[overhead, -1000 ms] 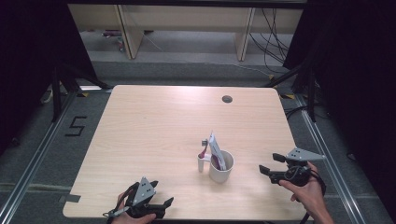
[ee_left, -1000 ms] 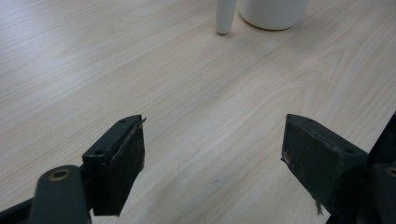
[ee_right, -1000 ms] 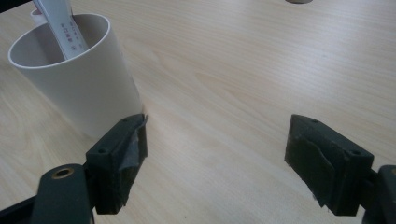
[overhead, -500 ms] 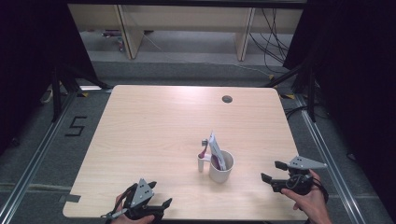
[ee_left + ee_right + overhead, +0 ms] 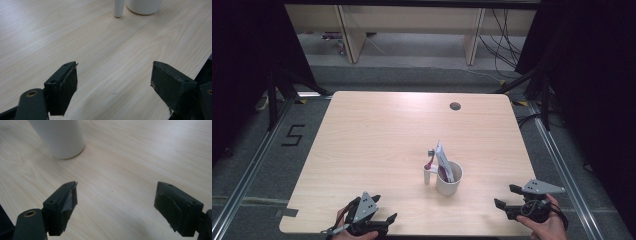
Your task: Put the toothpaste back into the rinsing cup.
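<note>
Left gripper (image 5: 382,223): jaws spread wide with nothing between them, seen plainly in the left gripper view (image 5: 113,87); it sits at the near edge of the table, left of centre, held in a hand (image 5: 357,232).
Right gripper (image 5: 507,197): jaws also spread apart and empty, shown in the right gripper view (image 5: 116,207); it sits at the near right corner of the table, held in a hand (image 5: 547,227), jaws pointing left.
Mug (image 5: 448,178): white, upright, on the table between the two grippers and a little farther off, apart from both; handle on its left side.
Mug contents: a white tube (image 5: 443,159) and a toothbrush (image 5: 430,157) with a dark red handle stand in it, leaning to the far left.
Table (image 5: 377,140): light wood, with a round hole (image 5: 455,106) near the far right.
Floor: a "5" marking (image 5: 292,135) left of the table.
</note>
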Motion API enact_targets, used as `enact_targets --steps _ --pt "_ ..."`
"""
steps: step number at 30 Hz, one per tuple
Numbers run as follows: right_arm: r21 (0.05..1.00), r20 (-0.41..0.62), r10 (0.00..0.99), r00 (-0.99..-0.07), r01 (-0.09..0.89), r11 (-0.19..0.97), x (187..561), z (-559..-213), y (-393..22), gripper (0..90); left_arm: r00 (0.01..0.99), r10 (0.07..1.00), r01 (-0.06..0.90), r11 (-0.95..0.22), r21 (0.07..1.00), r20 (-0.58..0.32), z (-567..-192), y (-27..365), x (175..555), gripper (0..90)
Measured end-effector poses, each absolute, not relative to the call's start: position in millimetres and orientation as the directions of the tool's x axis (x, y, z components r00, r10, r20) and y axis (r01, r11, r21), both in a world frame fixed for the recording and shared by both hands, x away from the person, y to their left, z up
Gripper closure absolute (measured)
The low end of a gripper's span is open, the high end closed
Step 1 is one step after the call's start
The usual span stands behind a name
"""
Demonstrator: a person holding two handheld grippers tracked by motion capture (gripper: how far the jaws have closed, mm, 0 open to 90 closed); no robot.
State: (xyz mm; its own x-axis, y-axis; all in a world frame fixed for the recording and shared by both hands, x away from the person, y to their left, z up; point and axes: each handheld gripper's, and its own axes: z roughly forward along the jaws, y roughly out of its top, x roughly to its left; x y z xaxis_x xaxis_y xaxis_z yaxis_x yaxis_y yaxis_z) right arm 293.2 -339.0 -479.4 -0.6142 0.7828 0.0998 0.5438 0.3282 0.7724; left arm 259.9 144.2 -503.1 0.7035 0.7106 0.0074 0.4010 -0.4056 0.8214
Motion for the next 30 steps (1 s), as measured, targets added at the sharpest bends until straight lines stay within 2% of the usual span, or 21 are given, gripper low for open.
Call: enact_targets --steps 1,2,5,6,13,15,20,24,25,28,30 --pt "0.763 0.125 0.786 -0.605 0.565 0.314 290.6 -479.8 -337.9 19.2 0.703 0.711 0.401 -0.404 0.822 0.006 -503.3 143.9 259.9 21.0" --pt "0.766 0.105 0.783 -0.613 0.552 0.329 290.6 -480.3 -338.9 19.0 0.704 0.71 0.402 -0.404 0.822 0.005 -503.4 143.7 259.8 21.0" --pt "0.757 0.13 0.787 -0.604 0.573 0.314 286.0 -481.7 -338.4 18.6 0.705 0.709 0.401 -0.407 0.821 0.007 -503.5 143.7 259.8 21.0" --pt "0.76 0.1 0.782 -0.615 0.555 0.339 286.4 -482.5 -339.8 18.5 0.705 0.71 0.402 -0.407 0.82 0.006 -503.6 143.7 259.8 21.0" --pt "0.739 0.125 0.786 -0.605 0.586 0.333 278.9 -486.9 -338.9 17.2 0.704 0.71 0.402 -0.405 0.821 0.006 -503.5 143.8 259.7 21.0" --pt "0.738 0.096 0.784 -0.613 0.572 0.357 278.8 -487.7 -340.8 16.8 0.703 0.711 0.402 -0.404 0.821 0.006 -503.3 143.9 259.7 21.1" --pt "0.724 0.116 0.789 -0.603 0.595 0.349 274.6 -490.3 -340.5 16.6 0.704 0.71 0.402 -0.406 0.821 0.007 -503.5 143.8 259.6 21.1" --pt "0.72 0.087 0.786 -0.612 0.584 0.375 273.2 -491.3 -342.2 16.6 0.697 0.717 0.407 -0.393 0.824 -0.002 -504.1 143.5 259.5 20.9" --pt "0.712 0.115 0.791 -0.601 0.605 0.356 271.3 -491.7 -340.8 16.6 0.697 0.717 0.408 -0.393 0.824 -0.003 -504.1 143.4 259.5 20.8" --pt "0.716 0.078 0.782 -0.618 0.581 0.387 271.4 -491.8 -343.0 16.6 0.698 0.716 0.41 -0.394 0.823 -0.005 -504.4 143.0 259.5 20.7" --pt "0.708 0.113 0.789 -0.604 0.606 0.362 268.9 -492.4 -341.2 16.6 0.704 0.709 0.4 -0.42 0.815 0.02 -503.8 144.6 260.5 20.7"
